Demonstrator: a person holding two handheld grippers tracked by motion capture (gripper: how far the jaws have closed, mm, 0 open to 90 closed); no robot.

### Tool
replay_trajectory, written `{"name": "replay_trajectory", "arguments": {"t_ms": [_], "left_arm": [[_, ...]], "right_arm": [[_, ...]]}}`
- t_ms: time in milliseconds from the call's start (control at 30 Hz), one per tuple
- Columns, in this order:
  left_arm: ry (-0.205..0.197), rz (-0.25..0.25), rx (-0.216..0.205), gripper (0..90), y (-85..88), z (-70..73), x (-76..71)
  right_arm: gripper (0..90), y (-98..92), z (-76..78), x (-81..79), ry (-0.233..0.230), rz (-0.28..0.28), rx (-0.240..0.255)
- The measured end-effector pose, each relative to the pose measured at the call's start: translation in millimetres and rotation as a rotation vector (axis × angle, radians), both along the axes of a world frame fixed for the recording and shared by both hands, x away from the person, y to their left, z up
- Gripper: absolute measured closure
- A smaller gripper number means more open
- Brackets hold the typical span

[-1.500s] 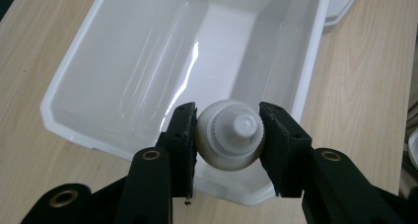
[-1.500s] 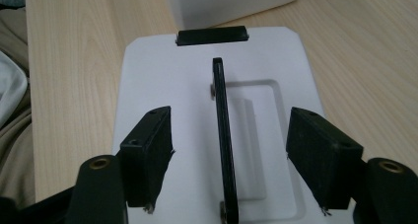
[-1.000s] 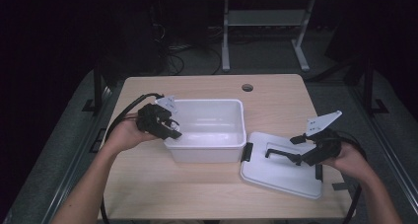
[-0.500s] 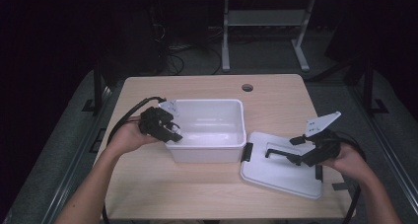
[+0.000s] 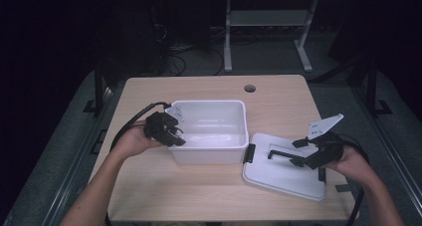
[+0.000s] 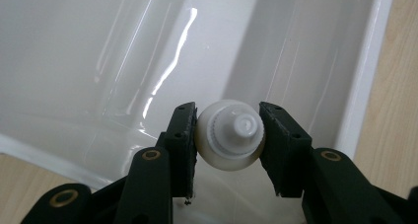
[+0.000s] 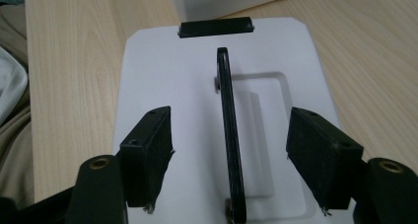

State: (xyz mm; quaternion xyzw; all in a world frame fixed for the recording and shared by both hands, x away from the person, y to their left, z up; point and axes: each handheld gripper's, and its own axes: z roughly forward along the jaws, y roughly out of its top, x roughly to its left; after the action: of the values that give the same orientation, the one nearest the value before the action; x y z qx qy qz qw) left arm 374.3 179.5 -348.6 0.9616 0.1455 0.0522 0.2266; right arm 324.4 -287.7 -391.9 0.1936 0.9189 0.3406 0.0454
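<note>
Small white round capped bottle (image 6: 230, 137), cap end toward camera, pinched between left gripper (image 6: 227, 135) fingers (image 6: 183, 135) over open white bin (image 5: 211, 156). Flat white lid (image 5: 283, 173) on desk just right of bin, black handle (image 7: 229, 135) upright, between spread right gripper (image 7: 230, 157) fingers, untouched.

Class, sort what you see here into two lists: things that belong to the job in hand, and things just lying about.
In the job:
- white bottle, clamped in the left gripper
- white tub
- white lid with black handle, between the open right gripper jaws

Lying about:
- metal stand behind the table
</note>
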Motion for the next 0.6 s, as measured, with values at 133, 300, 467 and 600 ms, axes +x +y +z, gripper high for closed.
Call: {"name": "replay_trajectory", "arguments": {"t_ms": [133, 300, 467, 600], "left_arm": [[0.006, 0.001, 0.006, 60.0, -0.4, -1.8, 0.9], [0.015, -0.006, 0.004, 60.0, -2.6, -2.7, -0.7], [0.012, -0.003, 0.023, 60.0, -3.3, -4.5, 0.8], [0.017, 0.002, 0.027, 60.0, -2.5, -5.4, 2.0]], "right_arm": [[33.4, -0.6, -0.3, 0.0, -0.002, 0.0, 0.0], [33.4, -1.1, -1.1, -0.6, 0.004, -0.002, 0.002], [33.4, -0.3, -1.9, 0.1, 0.002, 0.003, 0.001], [33.4, -0.9, -2.1, 0.4, 0.002, 0.003, 0.003]]}}
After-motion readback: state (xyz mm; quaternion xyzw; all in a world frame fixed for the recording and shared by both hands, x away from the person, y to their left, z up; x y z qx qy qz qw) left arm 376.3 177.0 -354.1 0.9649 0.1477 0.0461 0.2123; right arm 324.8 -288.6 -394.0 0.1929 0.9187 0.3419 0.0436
